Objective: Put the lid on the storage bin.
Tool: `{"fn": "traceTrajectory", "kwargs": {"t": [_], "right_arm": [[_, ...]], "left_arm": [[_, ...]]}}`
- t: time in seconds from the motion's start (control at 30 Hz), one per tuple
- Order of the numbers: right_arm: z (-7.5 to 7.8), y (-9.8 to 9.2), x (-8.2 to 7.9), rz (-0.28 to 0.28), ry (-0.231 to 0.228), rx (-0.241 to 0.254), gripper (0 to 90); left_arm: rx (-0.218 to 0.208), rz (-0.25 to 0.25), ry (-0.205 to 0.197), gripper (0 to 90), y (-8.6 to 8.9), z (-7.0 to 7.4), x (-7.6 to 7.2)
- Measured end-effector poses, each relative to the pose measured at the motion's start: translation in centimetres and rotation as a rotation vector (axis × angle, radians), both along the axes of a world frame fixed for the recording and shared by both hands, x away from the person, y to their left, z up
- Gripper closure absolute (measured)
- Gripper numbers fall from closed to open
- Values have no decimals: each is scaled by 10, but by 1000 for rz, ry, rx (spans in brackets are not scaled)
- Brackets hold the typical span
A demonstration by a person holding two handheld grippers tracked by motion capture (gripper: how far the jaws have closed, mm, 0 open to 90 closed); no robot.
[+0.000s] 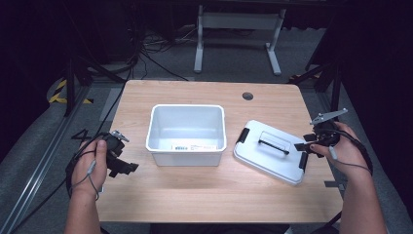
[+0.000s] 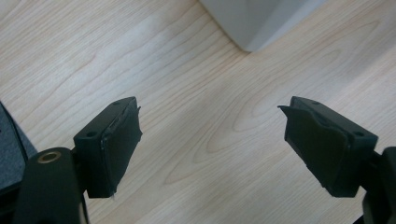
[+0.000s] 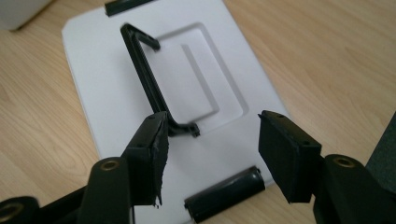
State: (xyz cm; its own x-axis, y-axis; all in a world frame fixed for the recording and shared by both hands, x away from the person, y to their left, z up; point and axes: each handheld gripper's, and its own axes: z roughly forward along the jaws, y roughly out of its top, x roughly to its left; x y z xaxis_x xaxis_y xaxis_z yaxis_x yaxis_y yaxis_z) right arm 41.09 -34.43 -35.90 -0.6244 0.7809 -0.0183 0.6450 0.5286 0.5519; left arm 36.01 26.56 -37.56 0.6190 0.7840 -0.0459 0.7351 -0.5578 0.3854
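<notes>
White bin [image 1: 186,134] mid-table, lid [image 1: 270,151] at its 3 o'clock — right gripper [image 3: 212,144] spread above it; left gripper [image 2: 210,140] spread too.

left claw [image 2: 210,140] jaws apart | right claw [image 3: 212,149] jaws apart

One bin [image 1: 186,134], one lid [image 1: 271,150], two tools

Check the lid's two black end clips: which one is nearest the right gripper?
The clip at the lid's right end, just in front of the open right gripper. The other clip sits at the far end, towards the bin.
</notes>
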Motion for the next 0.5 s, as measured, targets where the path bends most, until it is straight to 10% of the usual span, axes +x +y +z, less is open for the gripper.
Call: {"fn": "traceTrajectory", "kwargs": {"t": [0.17,0.27,0.5], "right_arm": [[4,14,4,38,-51,11,437],[3,24,5,76,-33,75,430],[2,47,9,127,-9,45,415]], "left_arm": [[6,-17,-6,188,-6,3,-5],[2,3,-11,169,-9,4,-7],[14,-18,12,173,-7,6,-13]]}}
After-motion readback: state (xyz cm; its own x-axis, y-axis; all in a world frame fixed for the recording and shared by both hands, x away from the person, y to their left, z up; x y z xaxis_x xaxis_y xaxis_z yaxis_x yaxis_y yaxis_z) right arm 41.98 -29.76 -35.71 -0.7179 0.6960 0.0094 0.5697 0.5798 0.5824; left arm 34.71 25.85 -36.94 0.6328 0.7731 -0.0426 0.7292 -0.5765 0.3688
